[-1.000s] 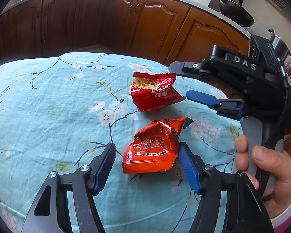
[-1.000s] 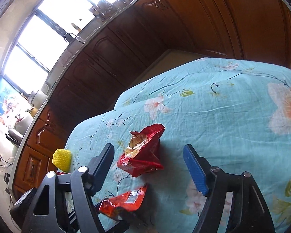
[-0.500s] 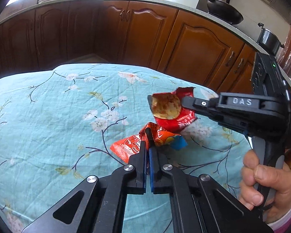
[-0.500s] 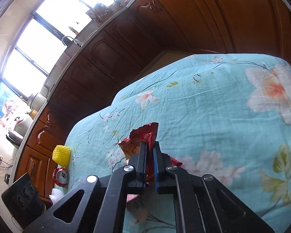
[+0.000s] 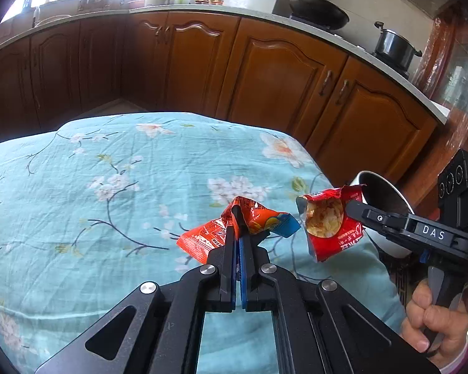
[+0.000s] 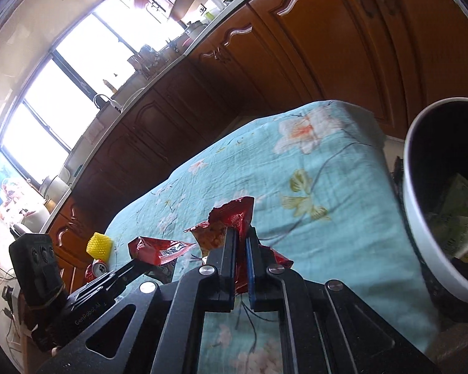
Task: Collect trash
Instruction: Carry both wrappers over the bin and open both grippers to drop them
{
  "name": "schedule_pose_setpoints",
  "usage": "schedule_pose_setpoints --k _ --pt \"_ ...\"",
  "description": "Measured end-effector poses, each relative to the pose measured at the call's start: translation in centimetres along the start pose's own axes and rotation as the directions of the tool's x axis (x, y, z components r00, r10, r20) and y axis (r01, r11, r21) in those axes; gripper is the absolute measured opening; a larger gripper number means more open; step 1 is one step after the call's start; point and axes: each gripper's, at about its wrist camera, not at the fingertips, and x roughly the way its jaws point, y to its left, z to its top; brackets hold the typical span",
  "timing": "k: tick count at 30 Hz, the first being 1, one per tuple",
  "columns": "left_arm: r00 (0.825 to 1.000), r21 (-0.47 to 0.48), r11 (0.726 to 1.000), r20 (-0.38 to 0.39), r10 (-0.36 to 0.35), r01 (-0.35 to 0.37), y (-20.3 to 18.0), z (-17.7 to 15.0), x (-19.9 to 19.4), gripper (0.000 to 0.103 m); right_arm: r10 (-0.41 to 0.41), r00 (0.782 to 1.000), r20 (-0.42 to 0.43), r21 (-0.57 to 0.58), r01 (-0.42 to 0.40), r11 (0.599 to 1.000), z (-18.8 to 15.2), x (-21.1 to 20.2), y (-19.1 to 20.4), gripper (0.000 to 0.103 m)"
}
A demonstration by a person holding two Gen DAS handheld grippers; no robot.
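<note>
A: Entry. Which way did the bin lie from the jaws?

B: In the right wrist view the trash bin (image 6: 421, 218) stood at about 3 o'clock from the right gripper (image 6: 241, 249), just off the table's edge, mouth open and tilted toward the camera. It was a round white tub with a dark inside, and paper scraps already lay in it. The right hand was the nearer of the two to it, by my judgement.

A: Jaw state?

B: Both pairs pressed together on foil. The right gripper pinched the red chip bag (image 6: 234, 218), whose torn mouth stood up at 12 o'clock and showed chips inside. The left gripper (image 5: 239, 233) pinched the orange wrapper (image 5: 202, 240), long axis lying from 9 to 3 o'clock, blue corner at the 3 o'clock end. Both hung clear above the tablecloth (image 5: 109, 202).

A: Materials?

B: Both packets were thin, glossy, crinkled film, so light and floppy; the red one, being open, could spill chips if tipped before it is over the rim. The cloth was soft teal cotton with a flower print, slightly wrinkled.

A: Seen from the left?

B: The chip bag hung at 3 o'clock from the left jaws, with the bin's rim right behind it.
</note>
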Motion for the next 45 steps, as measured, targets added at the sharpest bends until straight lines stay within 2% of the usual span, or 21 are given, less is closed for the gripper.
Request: schedule_pose_setpoints --k 8,20,31,45 --pt "0.998 0.080 0.996 -0.037 -0.049 0.051 -5.3 -0.7 0.4 0.000 -0.065 0.995 0.076 -0.014 0.066 0.998 -2.1 -5.3 -1.8 0.005" --pt "0.995 0.151 0.984 -0.063 -0.082 0.090 -10.4 -0.7 1.1 0.000 -0.128 0.979 0.157 0.006 0.129 0.992 -2.8 -9.9 -4.4 0.005" --pt "0.992 0.192 0.975 -0.074 -0.101 0.114 -13.6 0.2 2.4 0.000 -0.174 0.961 0.215 0.058 0.165 0.985 -2.5 -13.1 -7.5 0.005" --pt "0.989 0.224 0.965 -0.083 -0.119 0.135 -16.7 1.3 4.3 0.000 -0.249 0.928 0.278 0.106 0.228 0.968 -1.8 -16.4 -10.5 0.006"
